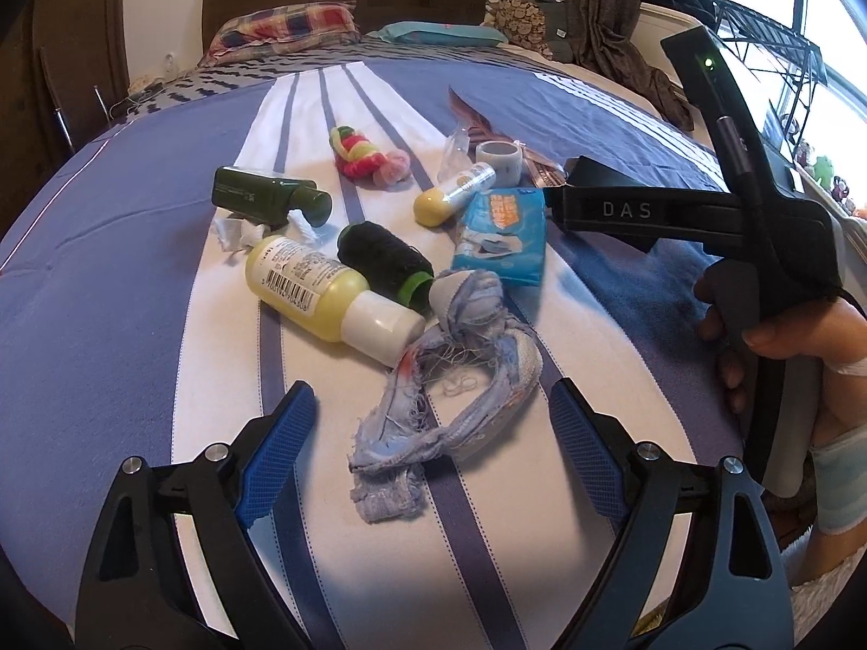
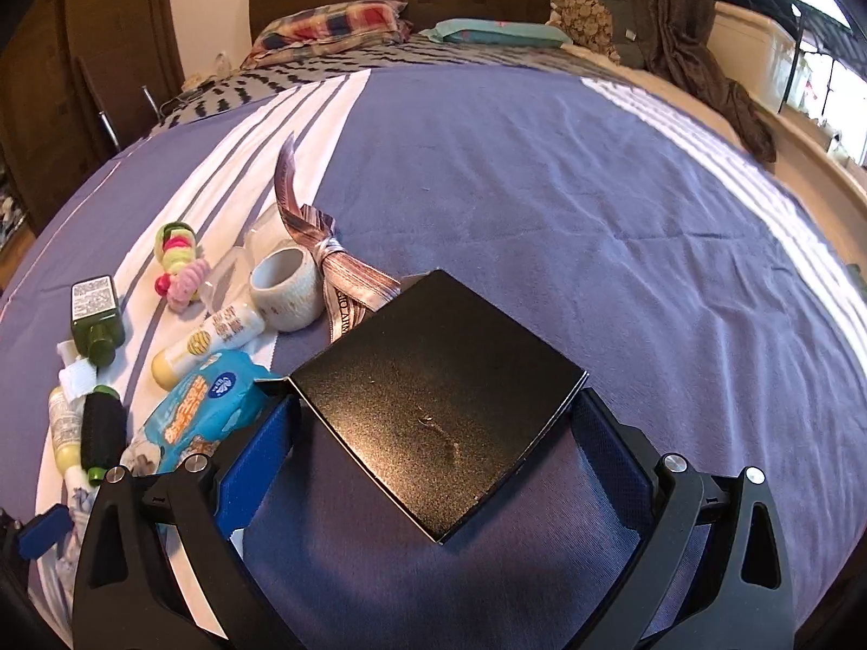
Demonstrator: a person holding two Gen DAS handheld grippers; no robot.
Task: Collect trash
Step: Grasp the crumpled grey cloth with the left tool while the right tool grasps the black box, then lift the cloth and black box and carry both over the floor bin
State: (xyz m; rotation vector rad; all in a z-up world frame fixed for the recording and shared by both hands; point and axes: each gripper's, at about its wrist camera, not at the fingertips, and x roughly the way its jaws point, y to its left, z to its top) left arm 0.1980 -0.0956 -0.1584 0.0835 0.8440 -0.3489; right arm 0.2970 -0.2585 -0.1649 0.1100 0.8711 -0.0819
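Observation:
My left gripper (image 1: 431, 411) is open over the bed, its blue pads on either side of a frayed blue rag (image 1: 450, 368). Beyond it lie a yellow bottle (image 1: 325, 292), a black thread spool (image 1: 387, 262), a green bottle (image 1: 271, 197), a blue wipes packet (image 1: 501, 235), a small yellow-capped tube (image 1: 452, 195) and crumpled tissue (image 1: 238, 233). My right gripper (image 2: 433, 422) is shut on a flat black box (image 2: 439, 406), held at its two opposite corners. The right gripper also shows in the left wrist view (image 1: 563, 200), beside the wipes packet (image 2: 200, 411).
A tape roll (image 2: 284, 295), a brown ribbon (image 2: 330, 265), colourful hair ties (image 2: 179, 265) and clear plastic wrap (image 1: 455, 149) lie on the striped bedspread (image 2: 542, 189). Pillows (image 2: 330, 27) sit at the headboard. A window ledge (image 2: 813, 151) runs along the right.

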